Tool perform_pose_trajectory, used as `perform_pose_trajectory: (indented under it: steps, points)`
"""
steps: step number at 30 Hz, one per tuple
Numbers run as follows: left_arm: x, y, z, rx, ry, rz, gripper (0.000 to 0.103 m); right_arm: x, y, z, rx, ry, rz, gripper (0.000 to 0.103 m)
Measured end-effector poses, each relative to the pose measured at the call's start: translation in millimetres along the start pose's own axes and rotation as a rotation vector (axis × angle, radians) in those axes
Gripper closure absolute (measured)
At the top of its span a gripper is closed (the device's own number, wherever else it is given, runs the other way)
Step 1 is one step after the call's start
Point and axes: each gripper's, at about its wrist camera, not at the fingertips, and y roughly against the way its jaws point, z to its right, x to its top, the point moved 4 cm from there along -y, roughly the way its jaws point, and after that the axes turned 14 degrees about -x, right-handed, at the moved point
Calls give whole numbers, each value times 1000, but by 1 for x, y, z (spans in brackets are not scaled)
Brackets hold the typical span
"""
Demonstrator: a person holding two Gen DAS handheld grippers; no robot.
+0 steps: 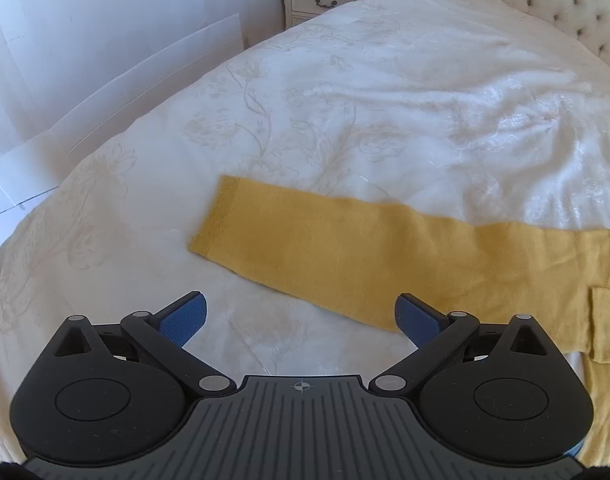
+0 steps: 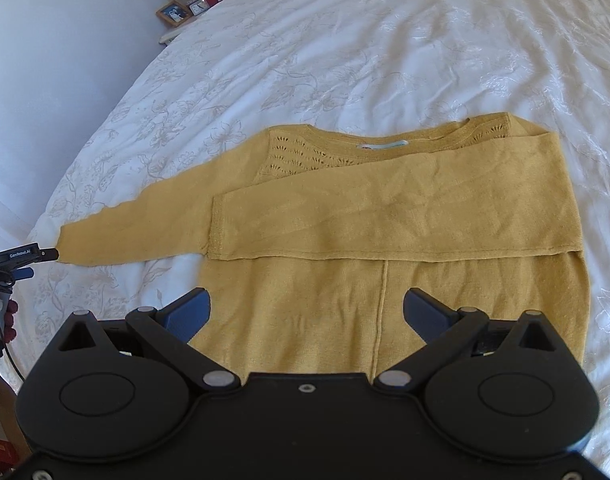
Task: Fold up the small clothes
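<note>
Left gripper, jaws spread, is hovering nearest the mustard sweater's unfolded sleeve, stretching toward the bed's left edge.

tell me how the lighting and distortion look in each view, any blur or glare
Left wrist view: strong fisheye bends the bed edge; the bedspread is nearly blown out at right, and the yellow sleeve looks slightly soft. Right wrist view: even daylight, no hard shadows; the sweater is sharp, the corners vignette black, and the bedspread curves.
</note>
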Motion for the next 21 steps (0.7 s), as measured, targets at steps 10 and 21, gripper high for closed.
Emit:
perform_pose_trajectory:
  steps: [10, 21]
  points:
    - [38, -45, -43, -2, 0, -46, 1, 9, -18, -29, -15, -12, -39, 1]
    - [34, -84, -59, -65, -24, -119, 1, 24, -37, -54, -20, 18, -67, 1]
